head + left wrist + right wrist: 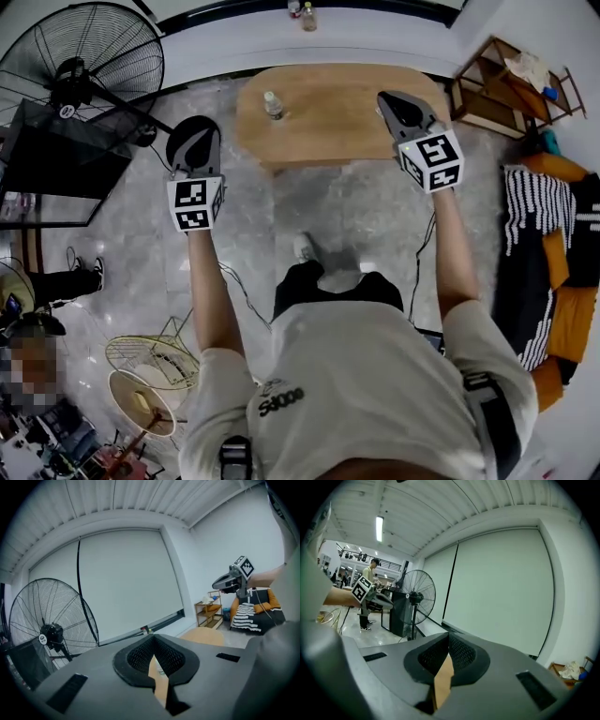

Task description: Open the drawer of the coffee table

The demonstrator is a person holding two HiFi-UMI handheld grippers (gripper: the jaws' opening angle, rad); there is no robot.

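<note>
The coffee table [328, 112] has an oval wooden top and stands ahead of me on the marble floor; no drawer shows from above. A small bottle [273, 105] stands on its left part. My left gripper [194, 127] hovers left of the table's near edge, shut and empty. My right gripper [390, 97] hangs over the table's right part, also shut with nothing in it. In the left gripper view the closed jaws [153, 641] frame a strip of tabletop [160, 686]. In the right gripper view the jaws [449, 641] are closed over the wood [443, 681].
A large floor fan [80, 66] and a black cabinet [56, 159] stand at the left. At the right are a wooden shelf [506, 80] and a sofa with a striped blanket [534, 216]. Small fans [150, 375] and a person [37, 347] are at the lower left.
</note>
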